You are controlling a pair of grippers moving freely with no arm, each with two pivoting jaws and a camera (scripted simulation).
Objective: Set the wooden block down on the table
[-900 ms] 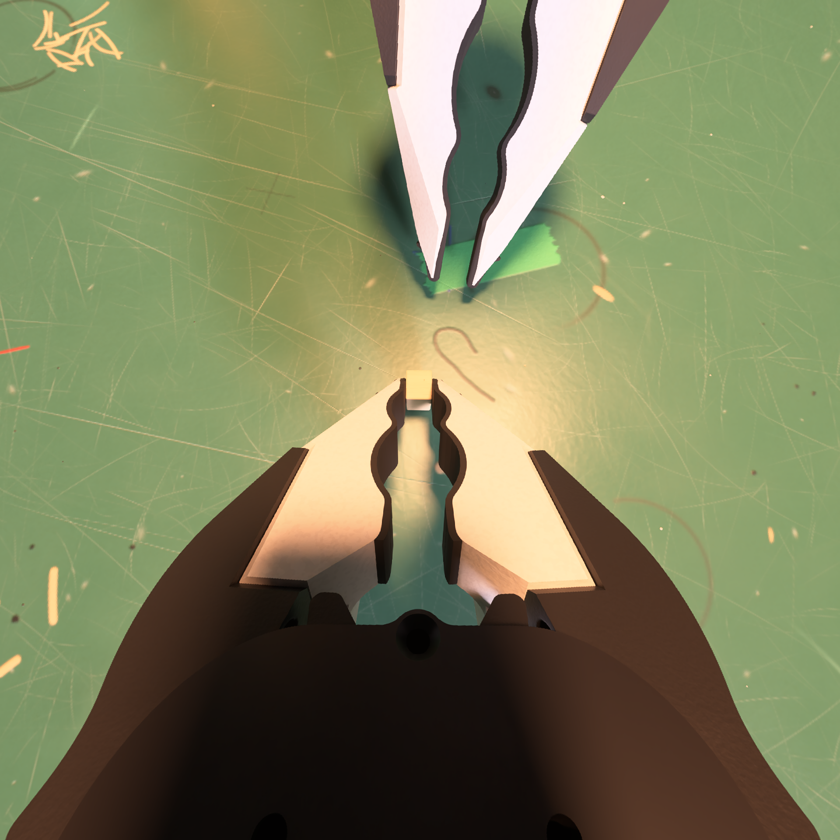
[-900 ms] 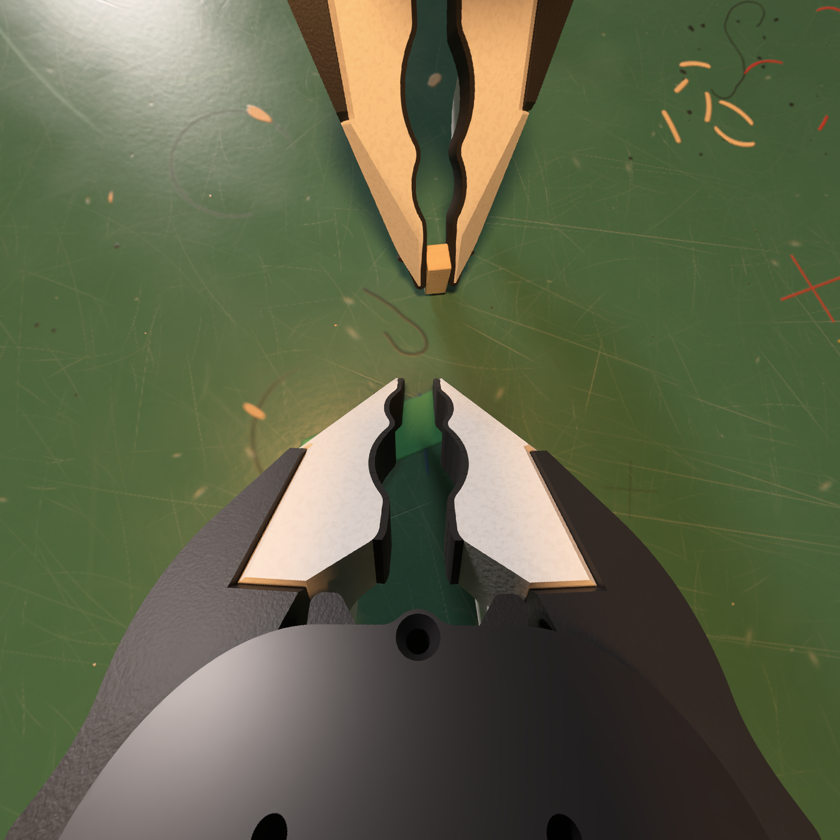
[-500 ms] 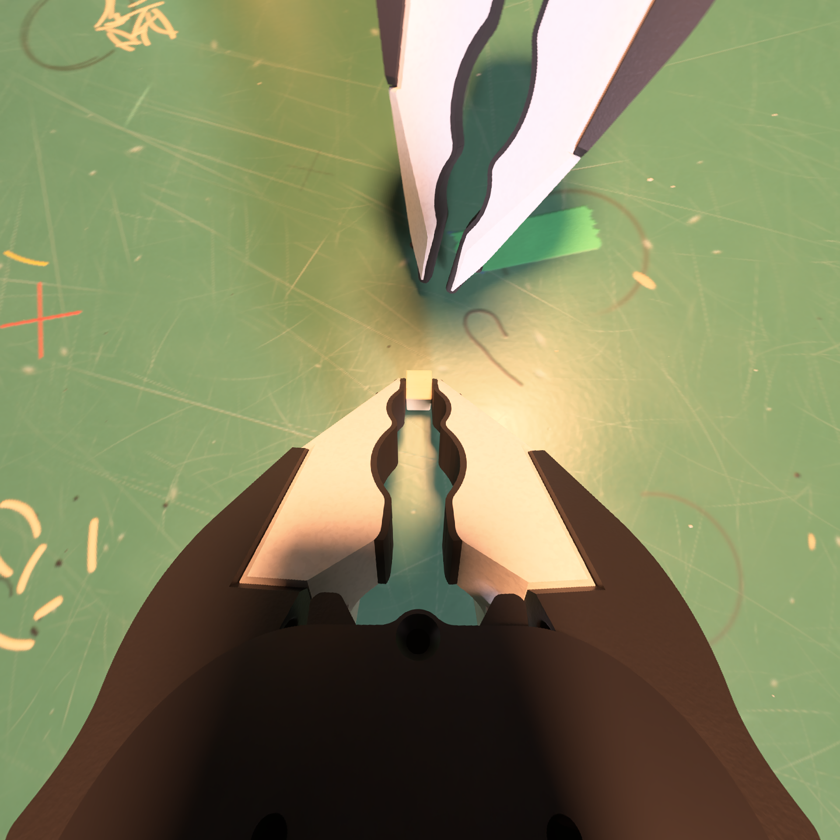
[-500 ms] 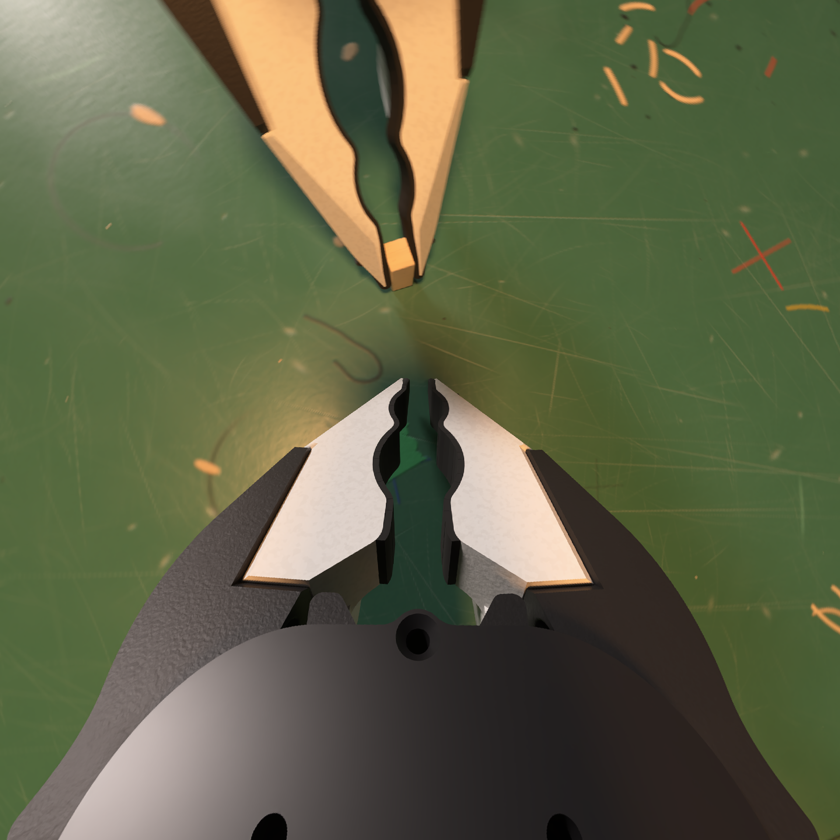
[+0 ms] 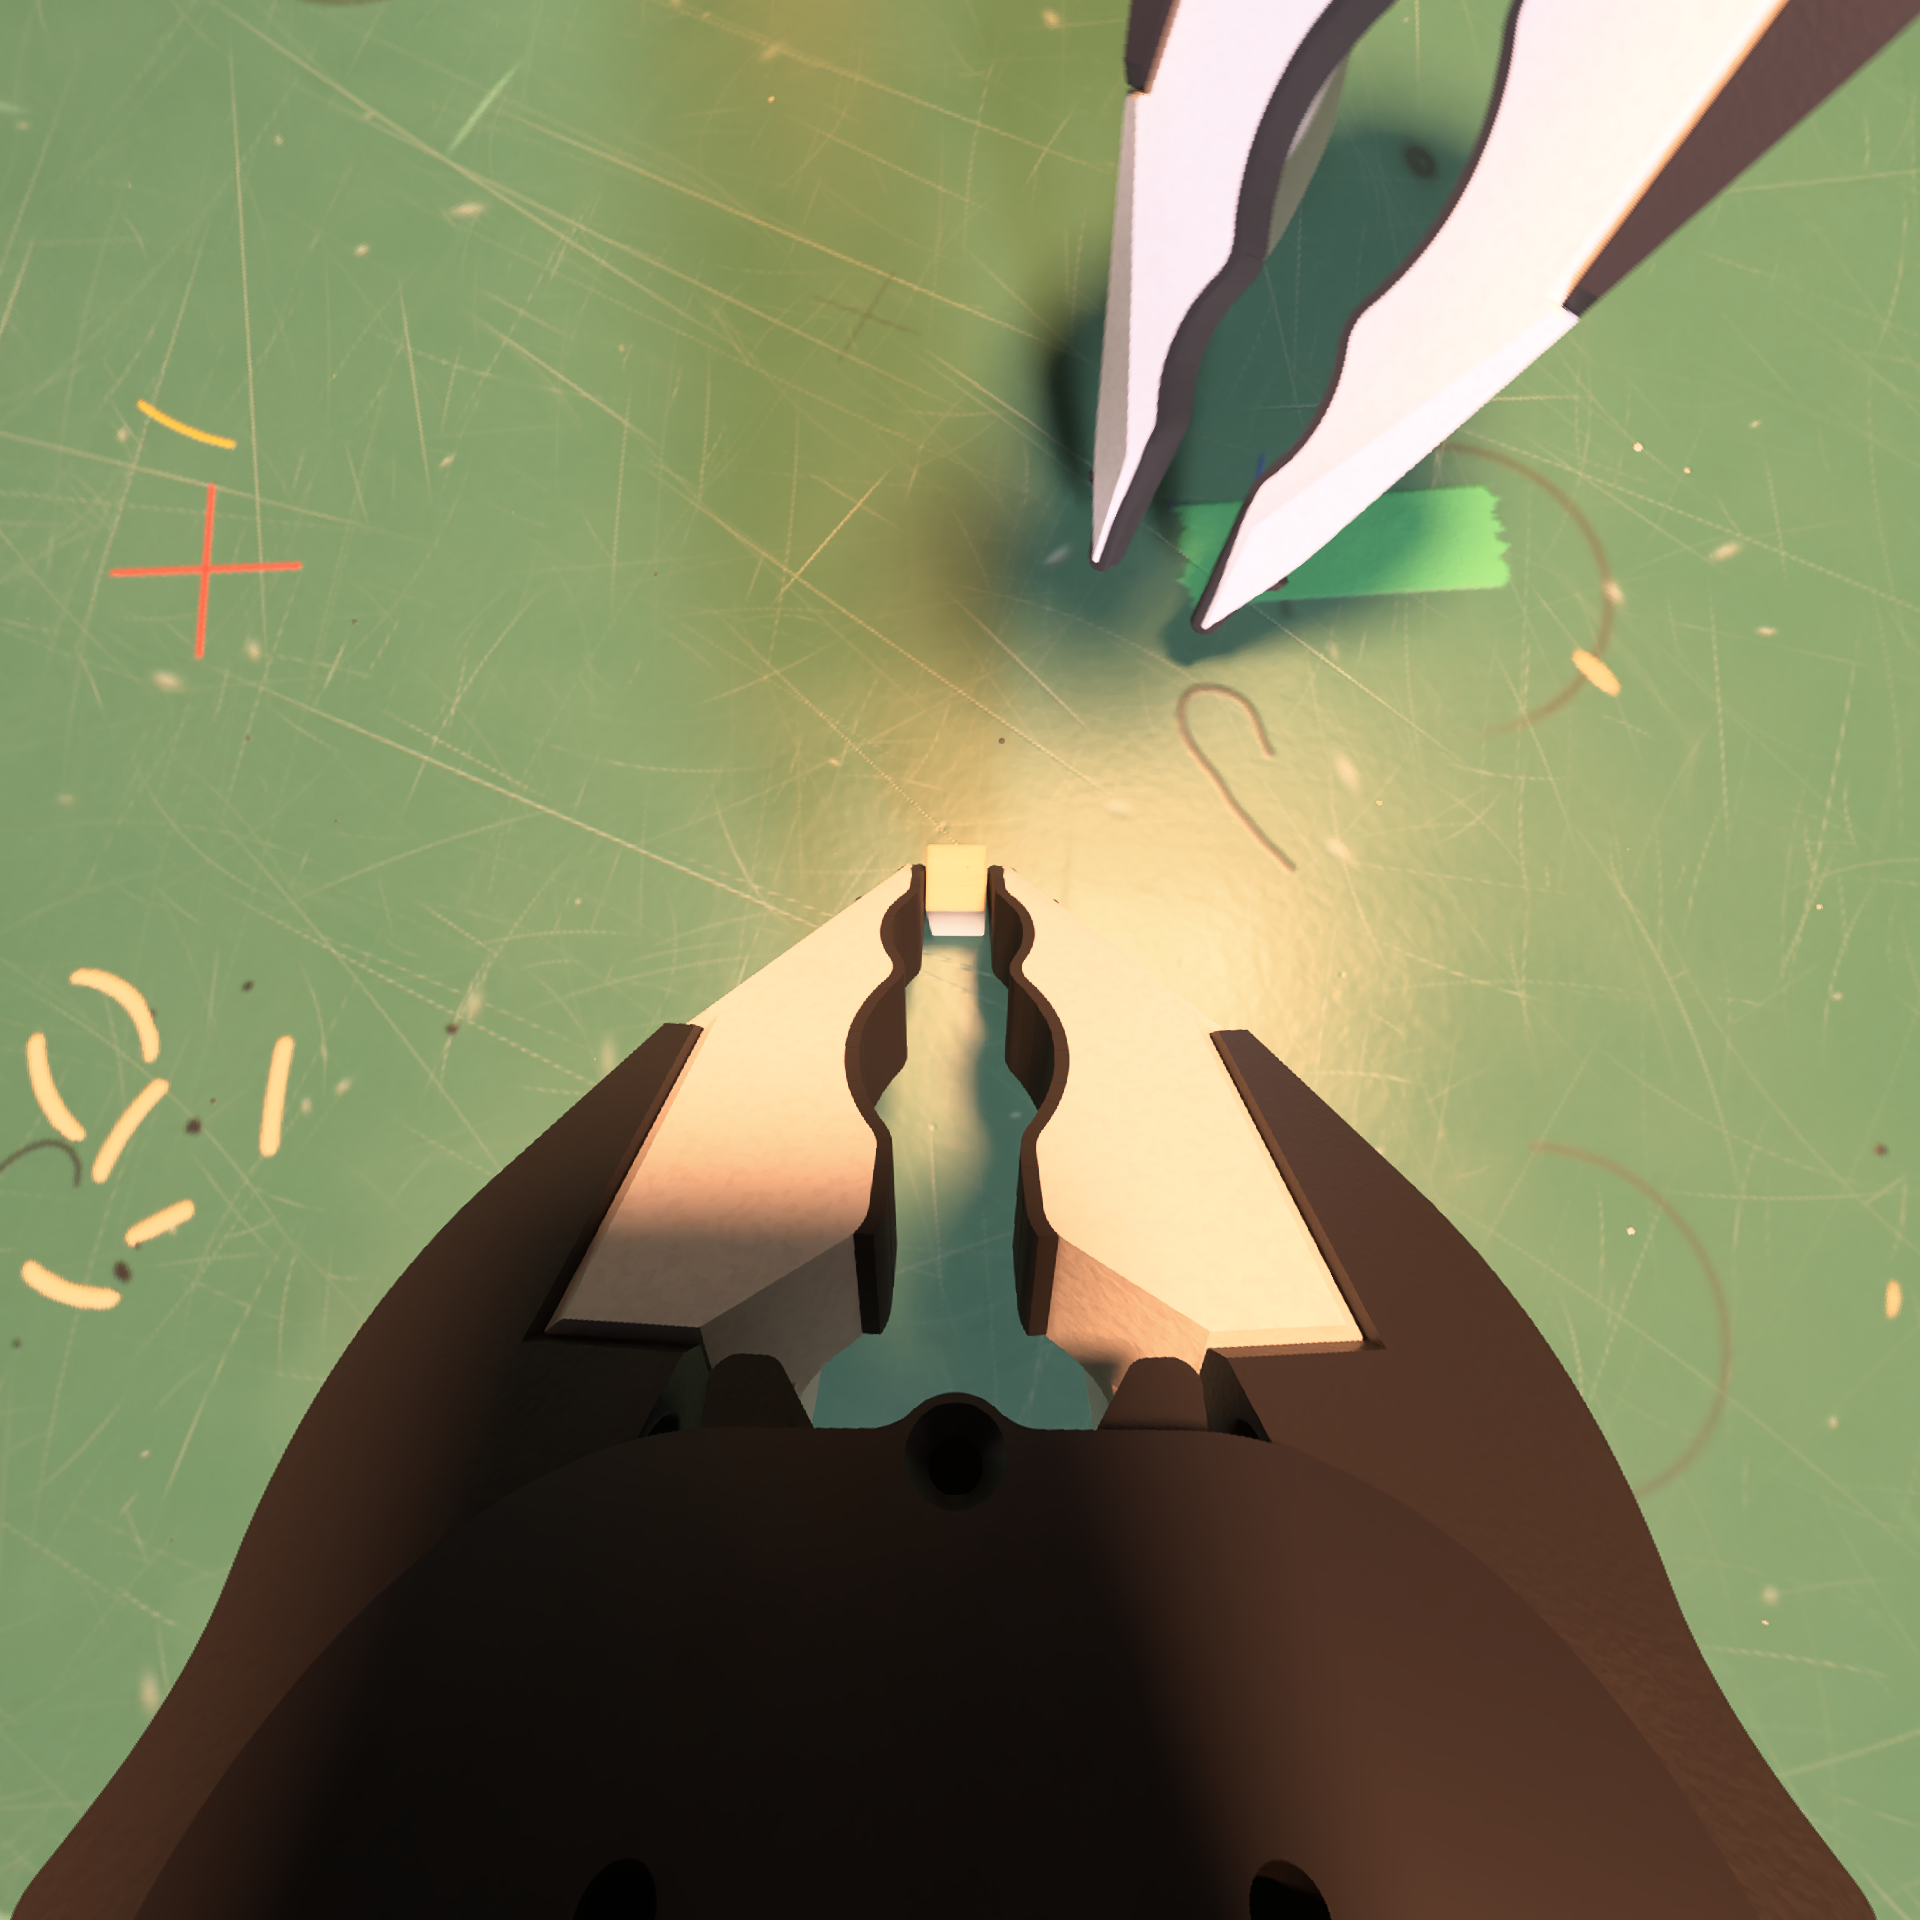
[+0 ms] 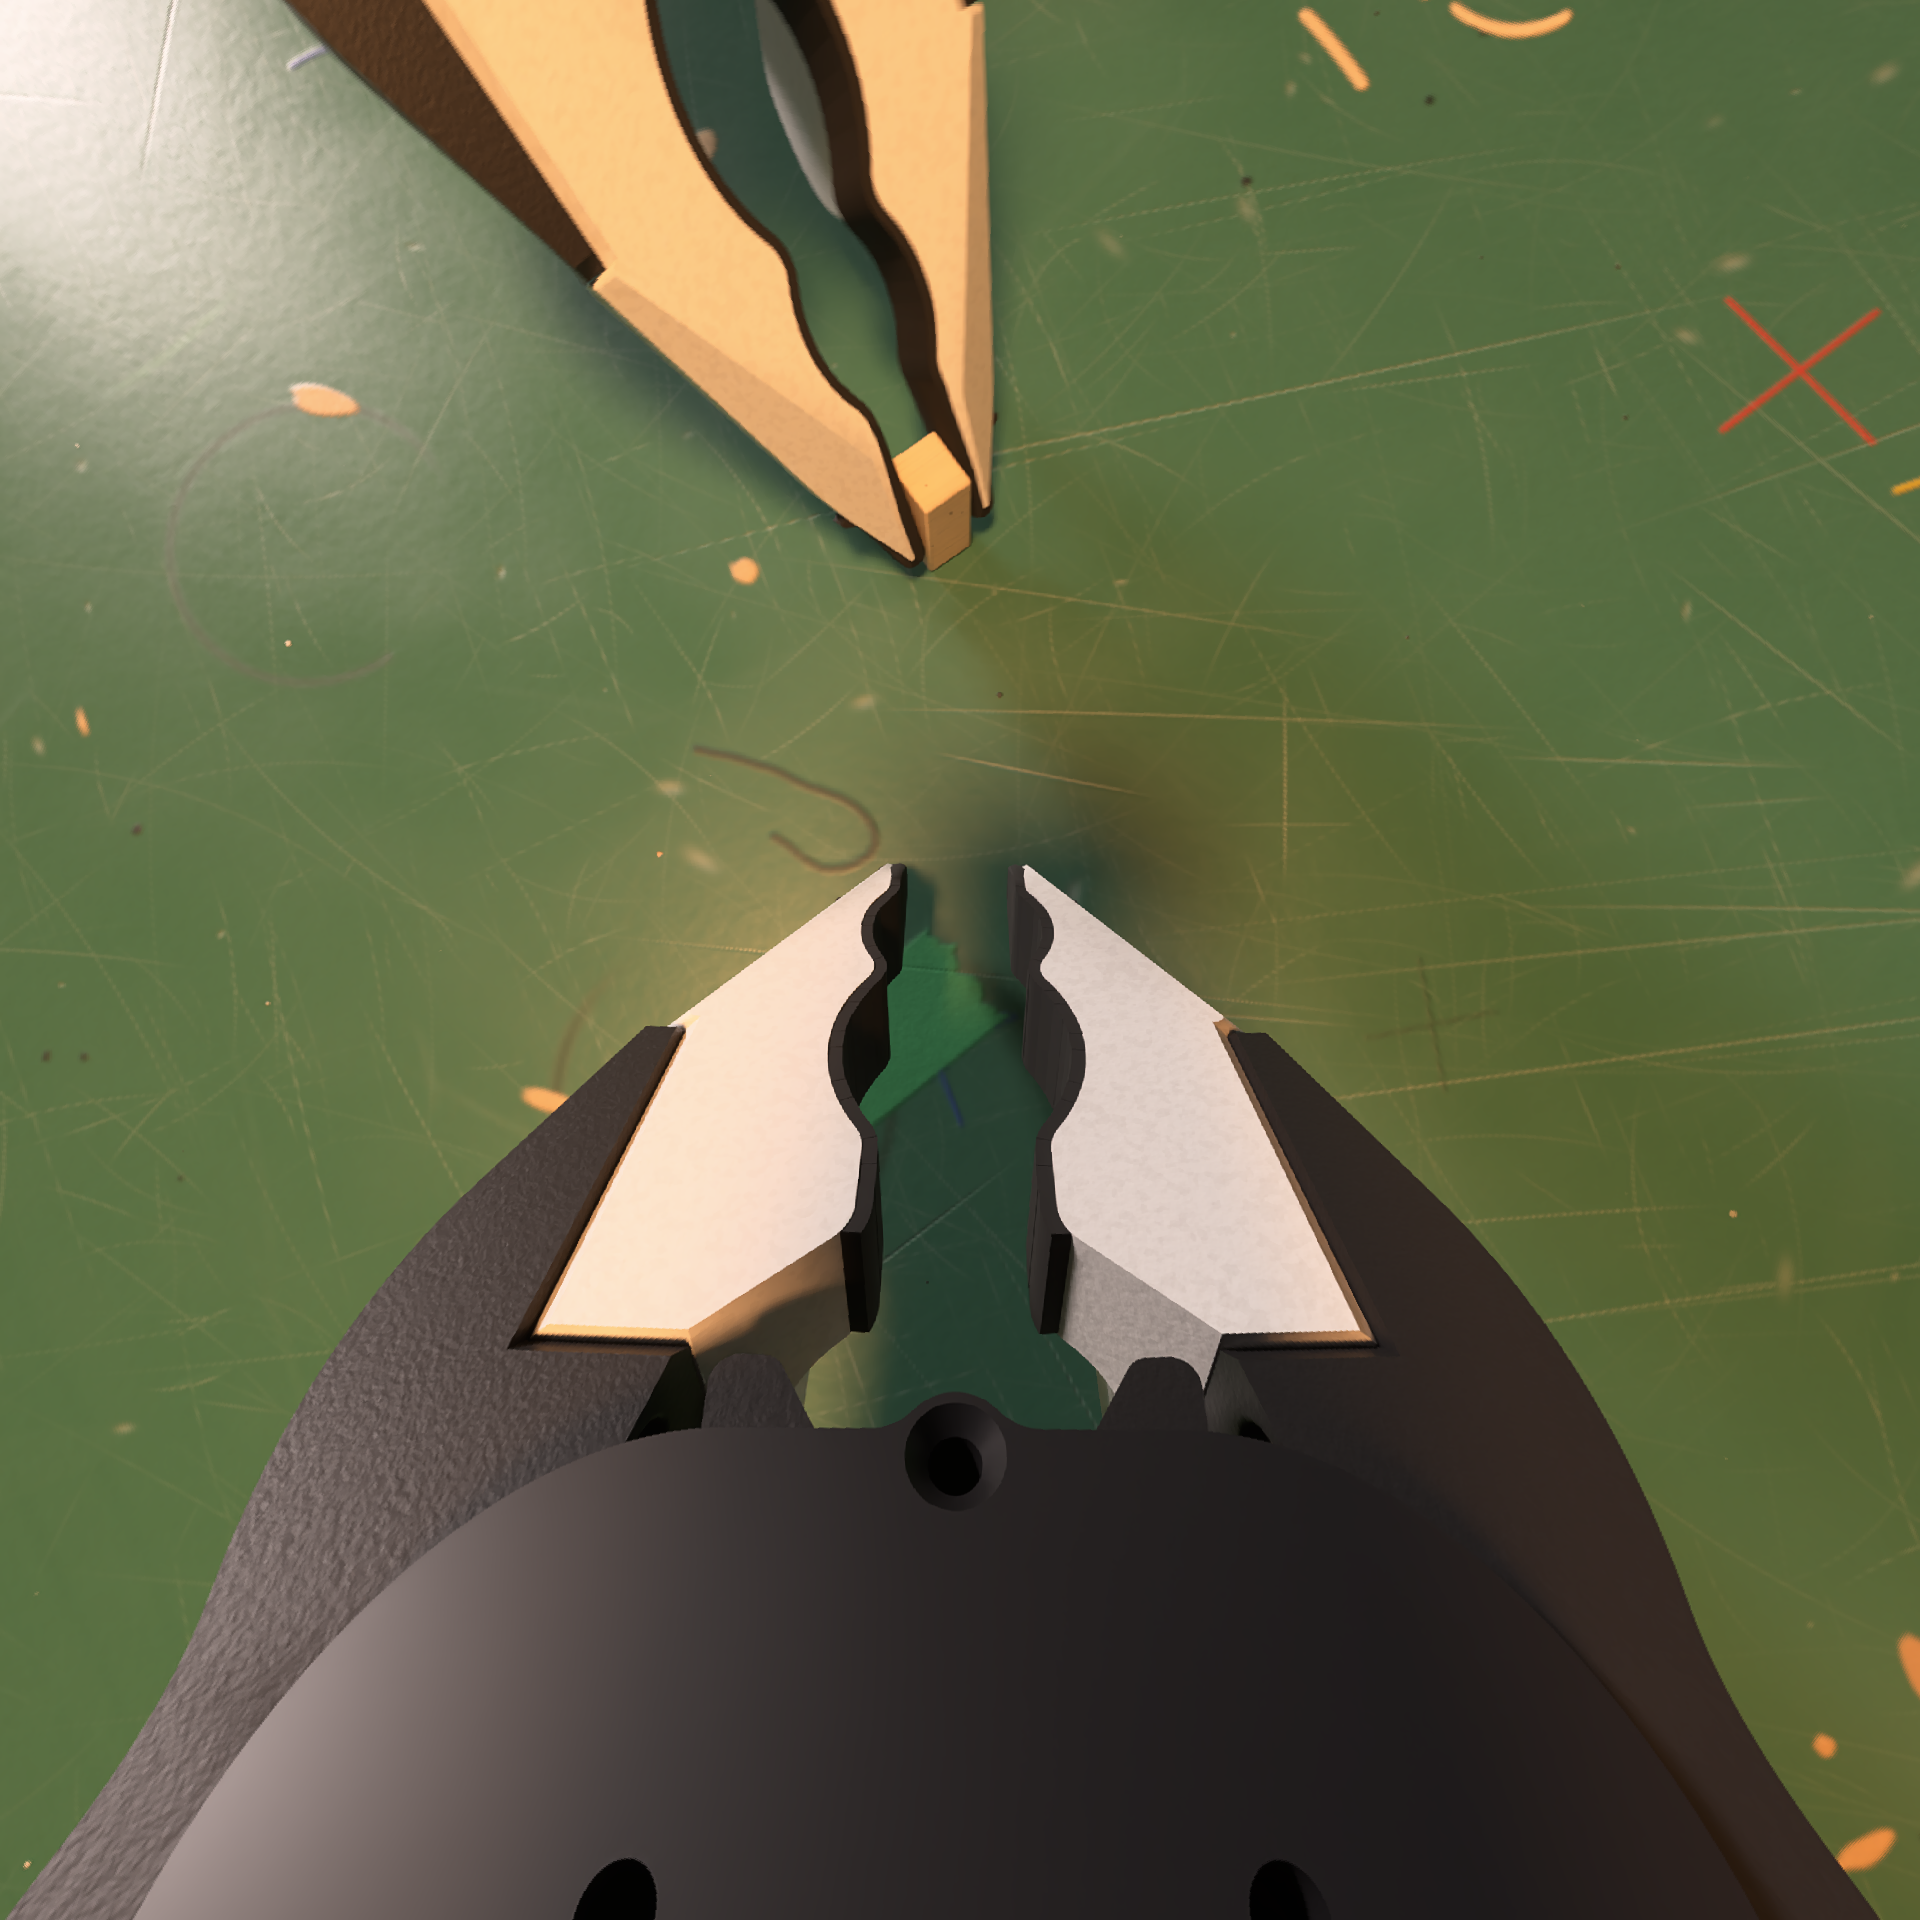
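Observation:
A small pale wooden block (image 5: pixel 956 888) sits pinched between the tips of my left gripper (image 5: pixel 956 873), which is shut on it low over the green scratched table (image 5: pixel 520 727). In the right wrist view the block (image 6: pixel 935 499) shows at the tips of the tan-fingered left gripper (image 6: pixel 948 532), close to the table (image 6: pixel 1455 727); I cannot tell if it touches. My right gripper (image 6: pixel 961 873) is open and empty, facing the left one with a gap between them. It shows in the left wrist view (image 5: pixel 1153 592) at the upper right.
A strip of green tape (image 5: pixel 1392 545) lies on the table under the right gripper and shows between its fingers (image 6: pixel 925 997). A red cross mark (image 5: pixel 205 568) (image 6: pixel 1800 369), pale chips (image 5: pixel 104 1122) and a dark hook-shaped line (image 5: pixel 1231 758) mark the surface.
The right gripper's jaws have spread wider. The left gripper has shifted sideways and turned relative to the right one, still holding the block.

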